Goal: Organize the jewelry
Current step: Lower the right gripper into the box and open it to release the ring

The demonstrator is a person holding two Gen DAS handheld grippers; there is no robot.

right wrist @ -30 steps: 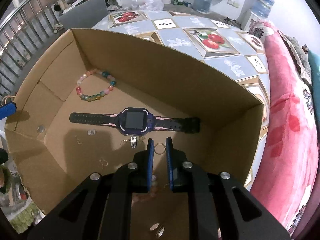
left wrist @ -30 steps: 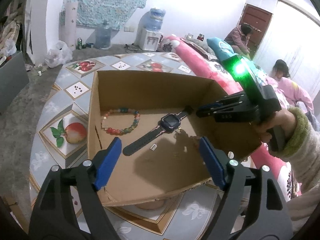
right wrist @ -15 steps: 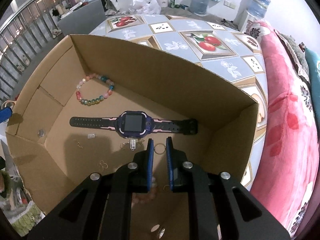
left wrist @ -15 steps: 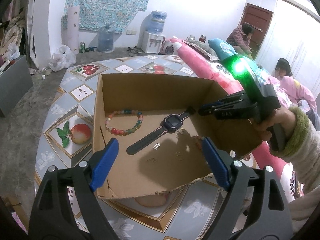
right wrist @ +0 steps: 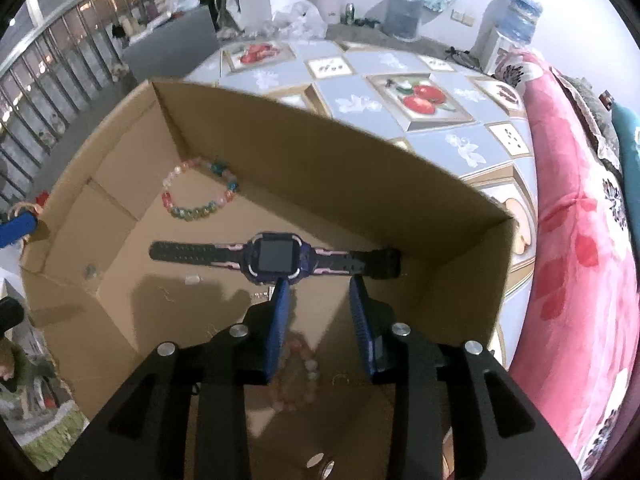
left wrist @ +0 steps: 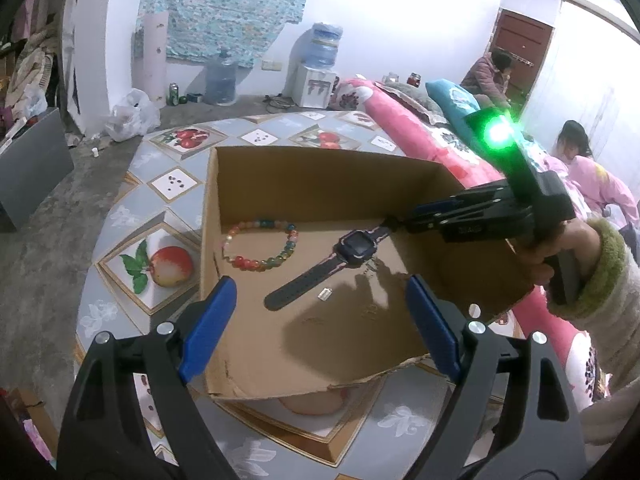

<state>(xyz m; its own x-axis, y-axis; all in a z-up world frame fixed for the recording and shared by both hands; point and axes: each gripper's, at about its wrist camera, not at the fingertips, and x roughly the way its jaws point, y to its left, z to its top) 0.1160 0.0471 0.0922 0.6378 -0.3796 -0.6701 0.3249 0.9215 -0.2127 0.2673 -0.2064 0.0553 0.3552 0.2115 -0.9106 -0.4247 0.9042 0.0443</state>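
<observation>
An open cardboard box (left wrist: 328, 168) (right wrist: 320, 148) stands on the table. Inside lie a dark watch (left wrist: 332, 260) (right wrist: 276, 258), a multicoloured bead bracelet (left wrist: 260, 244) (right wrist: 198, 194), a pink bead bracelet (right wrist: 298, 376) and several small earrings and charms (left wrist: 325, 293). My left gripper (left wrist: 320, 324) is open and empty above the box's near edge. My right gripper (right wrist: 318, 316) is open over the box floor just short of the watch, with nothing between its fingers; it also shows in the left wrist view (left wrist: 416, 216) over the box's right wall.
The round table (left wrist: 160, 200) has a fruit-pattern top. A pink quilt (right wrist: 580, 240) lies along the right side. Two people (left wrist: 492, 76) sit behind it. Water bottles and a dispenser (left wrist: 316, 68) stand by the far wall.
My right gripper has opened from shut; the small ring it held between its tips is no longer there. My left gripper has pulled back and risen a little from the box.
</observation>
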